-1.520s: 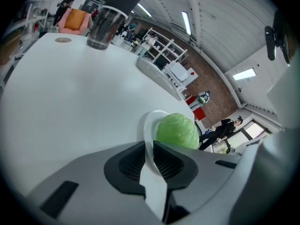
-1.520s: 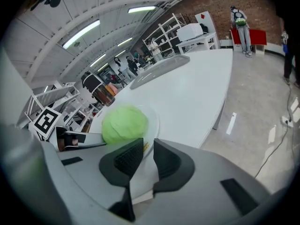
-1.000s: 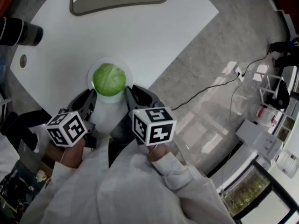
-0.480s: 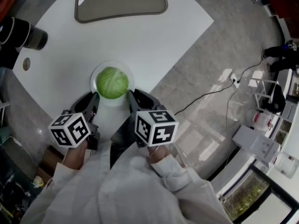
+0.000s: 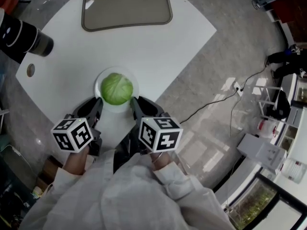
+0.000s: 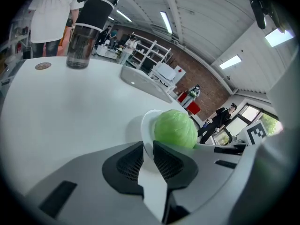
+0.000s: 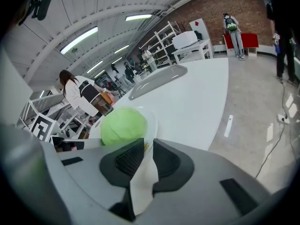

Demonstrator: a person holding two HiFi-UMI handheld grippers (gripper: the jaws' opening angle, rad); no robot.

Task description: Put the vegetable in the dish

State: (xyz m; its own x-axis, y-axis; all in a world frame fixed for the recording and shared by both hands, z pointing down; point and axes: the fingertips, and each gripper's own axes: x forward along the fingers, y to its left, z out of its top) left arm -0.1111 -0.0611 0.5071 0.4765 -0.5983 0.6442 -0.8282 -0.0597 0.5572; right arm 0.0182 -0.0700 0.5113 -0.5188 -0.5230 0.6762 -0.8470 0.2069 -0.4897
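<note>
Cabbage: A pale green head of cabbage [image 5: 116,88] sits in the shallow white dish [image 5: 99,82] and fills most of it.
Dish: We see it at the near edge of the white table [image 5: 144,42]. We cannot tell whether it rests on the top or is raised just off it.
Left gripper: The left gripper [image 5: 98,104] pinches the dish's rim on the left side. Its ribbed black pads are drawn in on the thin white edge, with the cabbage just beyond them.
Right gripper: The right gripper [image 5: 134,103] grips the opposite side of the rim in the same way, and its pads are closed on the edge. The cabbage lies between the two tools, and neither touches it.
Hands: White sleeves reach in from below, and each gripper carries its marker cube close to the wrist.
Far side of the table: A grey tray [image 5: 127,6] lies flat, well apart from the dish. A dark bottle [image 5: 24,35] stands upright near the left edge.
Floor: A black cable [image 5: 211,102] trails across the grey floor to the right of the table.
</note>
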